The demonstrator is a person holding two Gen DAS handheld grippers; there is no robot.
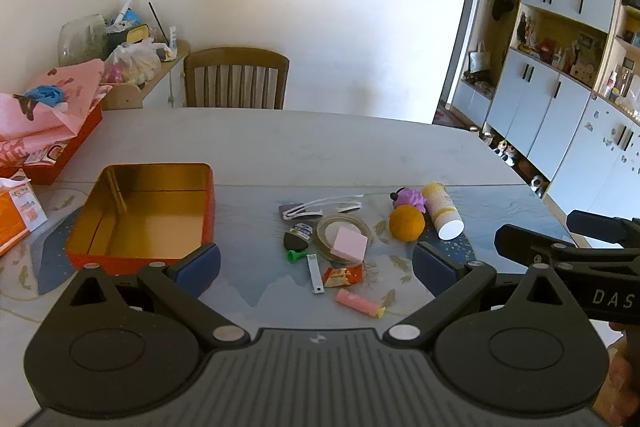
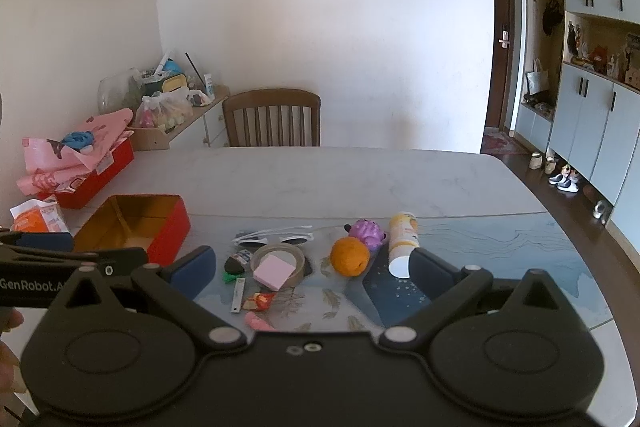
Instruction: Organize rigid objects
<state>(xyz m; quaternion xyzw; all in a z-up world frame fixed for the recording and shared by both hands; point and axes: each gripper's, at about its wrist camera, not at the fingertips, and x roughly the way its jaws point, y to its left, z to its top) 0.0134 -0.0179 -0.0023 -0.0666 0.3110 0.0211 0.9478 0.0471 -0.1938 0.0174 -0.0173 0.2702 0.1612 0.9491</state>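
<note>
While both tongs, left (image 1: 316,265) and right (image 2: 312,267), hang apart and empty, we judge the orange (image 2: 350,255) firm, rollable, best gripped across its middle.

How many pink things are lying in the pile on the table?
2. The pink square foam block rests on the clear tape roll. The pink chalk-like stick lies nearest the camera, below the red snack wrapper. More may hide underneath.

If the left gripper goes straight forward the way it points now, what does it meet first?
Probably the small clutter: the left gripper, open and empty, points at the metal nail clipper and red snack packet, with the pink block on the tape roll behind. Depth is unclear.
</note>
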